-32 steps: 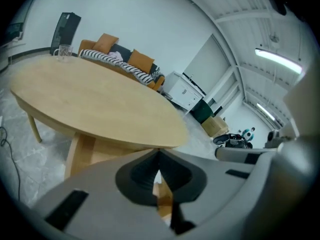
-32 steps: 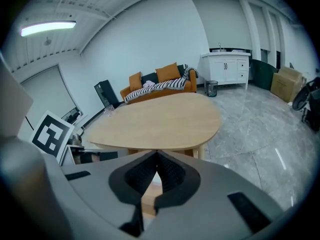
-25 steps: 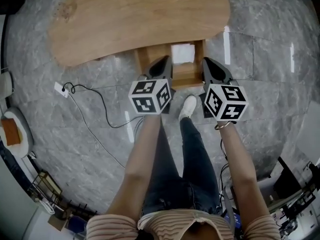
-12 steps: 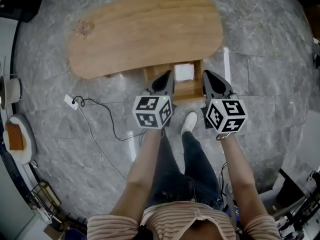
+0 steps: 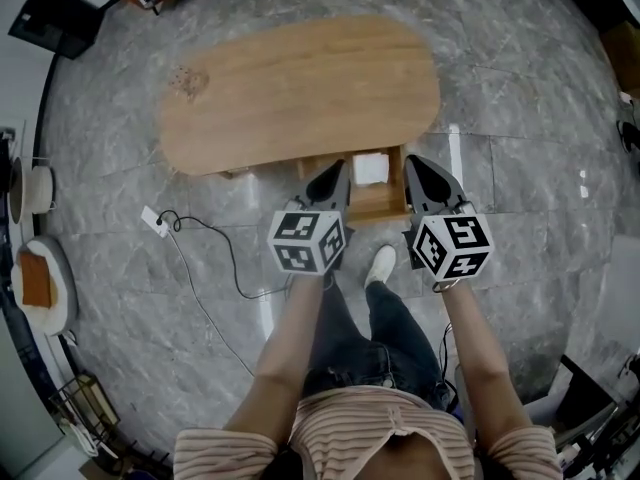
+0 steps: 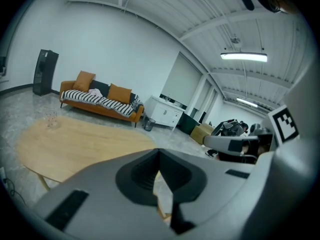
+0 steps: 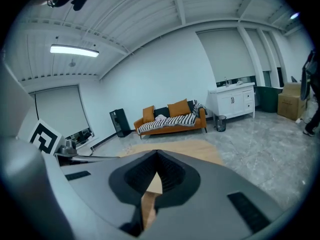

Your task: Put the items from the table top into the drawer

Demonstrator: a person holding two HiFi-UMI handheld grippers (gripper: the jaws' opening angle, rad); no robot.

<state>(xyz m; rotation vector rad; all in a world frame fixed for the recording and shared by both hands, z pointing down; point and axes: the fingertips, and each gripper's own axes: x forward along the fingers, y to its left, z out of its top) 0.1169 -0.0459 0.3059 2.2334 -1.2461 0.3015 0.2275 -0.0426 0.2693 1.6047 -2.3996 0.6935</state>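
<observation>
Two hand-held grippers hang side by side over the near edge of the wooden worktop (image 5: 300, 88), each carrying its cube of square markers. The left hand-held gripper (image 5: 338, 170) has its jaws closed tip to tip with nothing between them, as its own view shows (image 6: 159, 152). The right hand-held gripper (image 5: 410, 162) is the same, jaws together and empty (image 7: 156, 155).

Between and just beyond the two sets of jaws, an open wooden drawer (image 5: 376, 204) sticks out from under the worktop's near edge. A white item (image 5: 370, 168) lies inside it, towards the back; what it is cannot be made out. The left hand-held gripper sits at the drawer's left side and the right one at its right side, and neither touches the white item.

The worktop is an oval slab of pale wood. Near its far left end is a small faint patch (image 5: 185, 80), too indistinct to name.

Below the hand-held grippers, the person's bare forearms, dark trousers and one white shoe (image 5: 380, 264) stand on the grey marble floor (image 5: 520, 208). A dark cable (image 5: 212, 240) trails across the floor to the left. Across the room there is an orange sofa (image 6: 100, 104) with a striped throw, a tall black speaker (image 6: 44, 73) and a white cabinet (image 7: 232, 103).
</observation>
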